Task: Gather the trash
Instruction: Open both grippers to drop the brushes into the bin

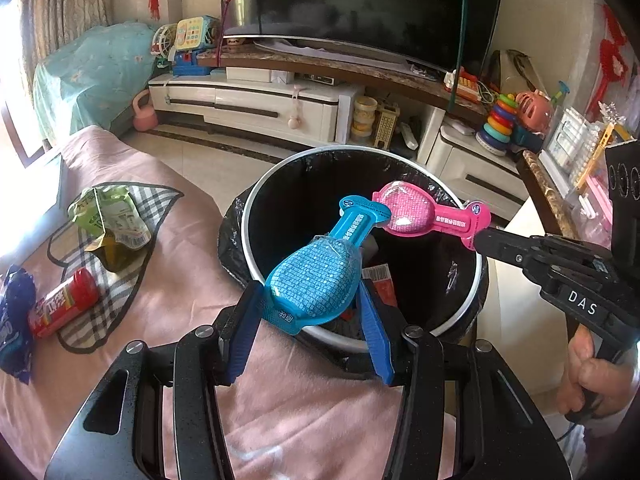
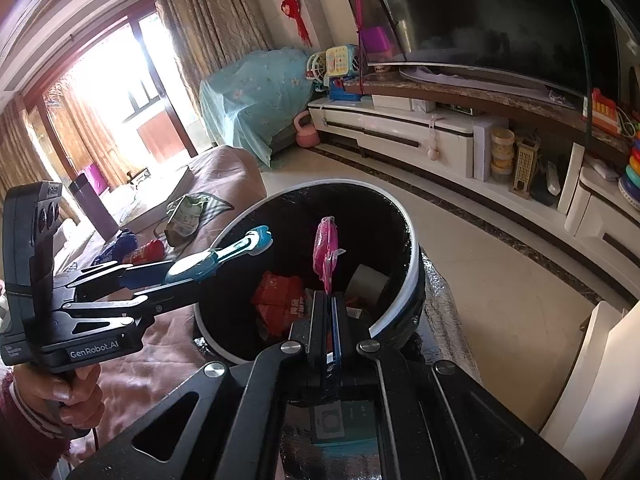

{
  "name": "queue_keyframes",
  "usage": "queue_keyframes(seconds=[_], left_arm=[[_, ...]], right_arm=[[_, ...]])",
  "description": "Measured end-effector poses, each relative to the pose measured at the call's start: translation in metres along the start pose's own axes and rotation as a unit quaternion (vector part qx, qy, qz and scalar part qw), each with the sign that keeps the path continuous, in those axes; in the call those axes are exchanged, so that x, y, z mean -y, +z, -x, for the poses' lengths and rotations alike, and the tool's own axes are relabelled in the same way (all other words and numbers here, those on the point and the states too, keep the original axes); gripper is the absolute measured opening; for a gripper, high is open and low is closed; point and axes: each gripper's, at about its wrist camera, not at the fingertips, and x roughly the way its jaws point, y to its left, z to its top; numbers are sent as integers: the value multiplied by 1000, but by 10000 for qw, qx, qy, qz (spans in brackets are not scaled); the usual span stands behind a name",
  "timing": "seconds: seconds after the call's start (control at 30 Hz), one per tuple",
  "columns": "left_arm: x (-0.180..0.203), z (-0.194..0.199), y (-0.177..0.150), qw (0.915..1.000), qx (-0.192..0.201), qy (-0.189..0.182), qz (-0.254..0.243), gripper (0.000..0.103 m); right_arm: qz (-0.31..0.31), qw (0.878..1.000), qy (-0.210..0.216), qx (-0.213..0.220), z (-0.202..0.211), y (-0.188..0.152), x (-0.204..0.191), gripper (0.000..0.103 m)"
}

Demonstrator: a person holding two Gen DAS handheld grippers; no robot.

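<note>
A round black trash bin with a white rim and black liner stands beside the pink-covered sofa; it also shows in the right wrist view, with red wrappers inside. My left gripper is shut on a blue spoon-shaped plastic package and holds it over the bin's near rim. My right gripper is shut on a pink package of the same shape, edge-on over the bin; in the left wrist view the pink package hangs over the bin's far side.
On the sofa lie a green crumpled bag, a red tube wrapper and a blue snack bag on a checked cloth. A TV cabinet with toys stands behind. Tiled floor surrounds the bin.
</note>
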Motion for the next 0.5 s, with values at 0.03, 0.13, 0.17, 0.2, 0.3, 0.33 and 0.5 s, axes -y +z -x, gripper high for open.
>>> queue_keyframes(seconds=[0.03,0.13,0.17,0.2,0.3,0.33,0.5], left_arm=[[0,-1,0,10000,-3,-2,-2,48],[1,-1,1,10000,-11,6,-3,48],[1,-3,1,10000,-25,10,-5,48],[1,-3,1,10000,-37,11,-6,48],[0,-7,3,9999,-93,-14,42,49],[-1,-7,3,9999,-117,-29,95,49],[-6,-3,1,9997,-88,-56,228,65]], right_arm=[[3,10000,0,-11,-1,0,0,2],[27,10000,-19,-23,-3,2,0,2],[30,10000,-21,-26,-4,2,0,2],[32,10000,-27,-33,-5,2,1,2],[-34,10000,-10,-62,-9,5,4,2],[-71,9999,5,-72,-10,5,5,5],[-387,9992,116,-77,-11,6,13,32]])
